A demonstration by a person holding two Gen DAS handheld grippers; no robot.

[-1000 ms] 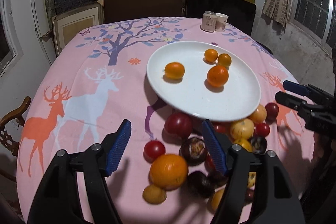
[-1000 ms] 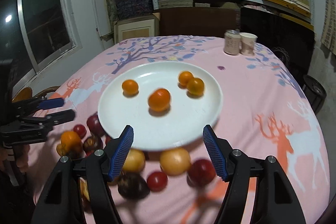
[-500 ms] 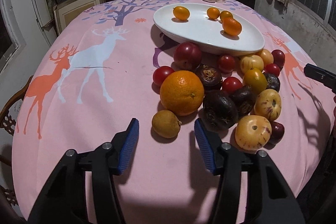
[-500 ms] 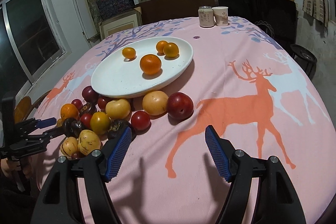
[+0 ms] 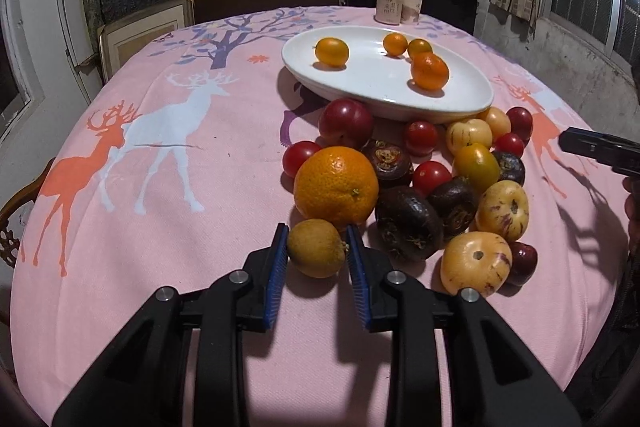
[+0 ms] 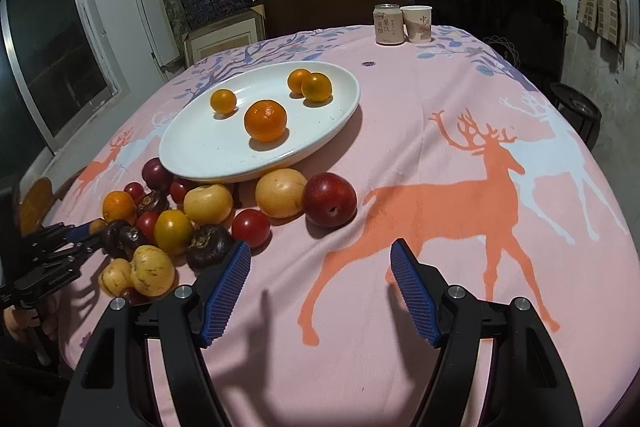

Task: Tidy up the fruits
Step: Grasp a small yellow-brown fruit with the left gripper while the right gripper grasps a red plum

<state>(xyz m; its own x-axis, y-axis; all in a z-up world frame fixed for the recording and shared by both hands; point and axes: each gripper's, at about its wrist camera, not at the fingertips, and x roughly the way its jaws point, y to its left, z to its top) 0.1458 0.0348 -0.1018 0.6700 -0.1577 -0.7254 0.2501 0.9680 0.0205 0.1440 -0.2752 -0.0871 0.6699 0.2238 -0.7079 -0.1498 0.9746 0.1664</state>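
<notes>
A white oval plate [image 5: 368, 83] holds several small oranges. In front of it a pile of fruit lies on the pink cloth: a big orange [image 5: 336, 185], red plums, tomatoes, dark round fruits and yellow speckled fruits. My left gripper [image 5: 317, 247] is shut on a small brown-yellow fruit [image 5: 316, 247] at the pile's near edge, just in front of the big orange. My right gripper [image 6: 320, 269] is open and empty above bare cloth, near a tomato [image 6: 251, 227] and a red plum [image 6: 329, 199]. The plate [image 6: 200, 155] also shows in the right wrist view, and so does the left gripper [image 6: 90, 233].
A can [image 6: 388, 25] and a paper cup [image 6: 417, 23] stand at the table's far edge. Shelves with boxes fill the back wall. A wooden chair [image 5: 16, 211] stands at the table's left side. The right gripper [image 5: 600, 151] shows at the right edge.
My left gripper moved forward and down and closed its jaws on the small brown-yellow fruit. My right gripper drew back from the plate and stays open.
</notes>
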